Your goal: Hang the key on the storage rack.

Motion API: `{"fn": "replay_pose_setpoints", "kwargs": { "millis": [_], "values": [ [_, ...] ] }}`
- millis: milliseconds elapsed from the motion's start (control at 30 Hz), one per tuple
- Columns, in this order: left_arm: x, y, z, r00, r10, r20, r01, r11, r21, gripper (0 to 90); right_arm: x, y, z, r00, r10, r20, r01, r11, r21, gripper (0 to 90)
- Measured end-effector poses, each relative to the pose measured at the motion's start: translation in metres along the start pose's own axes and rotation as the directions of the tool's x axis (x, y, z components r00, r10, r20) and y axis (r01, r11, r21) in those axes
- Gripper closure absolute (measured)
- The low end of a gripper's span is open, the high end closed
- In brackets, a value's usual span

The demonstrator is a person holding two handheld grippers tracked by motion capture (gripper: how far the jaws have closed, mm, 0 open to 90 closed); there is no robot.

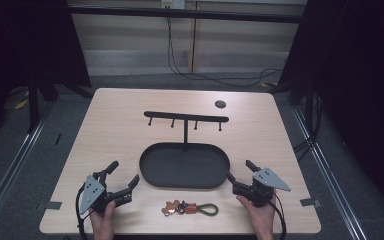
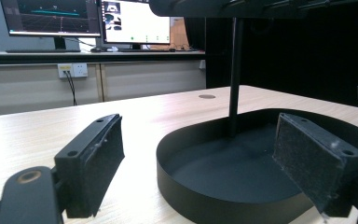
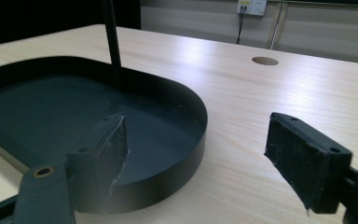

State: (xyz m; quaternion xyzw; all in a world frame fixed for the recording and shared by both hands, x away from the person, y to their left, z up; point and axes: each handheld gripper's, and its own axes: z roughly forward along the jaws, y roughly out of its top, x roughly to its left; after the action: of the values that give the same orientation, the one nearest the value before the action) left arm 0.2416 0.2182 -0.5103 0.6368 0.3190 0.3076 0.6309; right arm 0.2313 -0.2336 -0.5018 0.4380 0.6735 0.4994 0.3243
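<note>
- Nearest my edge of the table [image 1: 110, 120] lies a keychain [image 1: 190, 208]: a copper-coloured charm, a red piece and an olive cord loop, flat on the wood between my two hands and touching neither tool.
- My left hand [image 1: 102, 220] holds the left gripper [image 1: 125, 175], resting low near the table's front left; its jaws are spread wide with nothing between them. In the left gripper view, the two black pads [image 2: 98, 163] stand far apart.
- My right hand [image 1: 260, 215] holds the right gripper [image 1: 240, 172] near the front right, jaws likewise wide apart and empty, with one tip close to the tray's right end.
- Just beyond the keychain sits a black oval tray [image 1: 147, 172], with nothing lying in it.
- A thin post [image 1: 185, 132] rises from the tray's far side, carrying a crossbar [image 1: 186, 116] with four small pegs hanging down.
- Farther back, a round hole [image 1: 220, 104] is set in the tabletop.
</note>
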Motion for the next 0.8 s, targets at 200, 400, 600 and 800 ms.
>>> {"fn": "replay_pose_setpoints", "kwargs": {
  "millis": [200, 400, 600, 800],
  "values": [
    [0.000, 0.000, 0.000, 1.0000, 0.000, 0.000, 0.000, 1.0000, 0.000, 15.8, 0.004, 0.010, 0.002, 0.9979, -0.001, -0.065, 0.005, 0.998, 0.059, 29.1],
    [0.000, 0.000, 0.000, 1.0000, 0.000, 0.000, 0.000, 1.0000, 0.000, 15.9, 0.008, 0.022, 0.003, 0.9951, -0.017, -0.098, 0.026, 0.995, 0.098, 38.6],
    [0.000, 0.000, 0.000, 1.0000, 0.000, 0.000, 0.000, 1.0000, 0.000, 15.8, 0.009, 0.038, 0.009, 0.9913, 0.055, -0.120, -0.023, 0.968, 0.250, 43.4],
    [0.000, 0.000, 0.000, 1.0000, 0.001, 0.001, -0.001, 1.0000, 0.000, 15.8, 0.004, 0.058, 0.017, 0.9828, 0.084, -0.165, -0.030, 0.951, 0.307, 44.0]
  ]
}}
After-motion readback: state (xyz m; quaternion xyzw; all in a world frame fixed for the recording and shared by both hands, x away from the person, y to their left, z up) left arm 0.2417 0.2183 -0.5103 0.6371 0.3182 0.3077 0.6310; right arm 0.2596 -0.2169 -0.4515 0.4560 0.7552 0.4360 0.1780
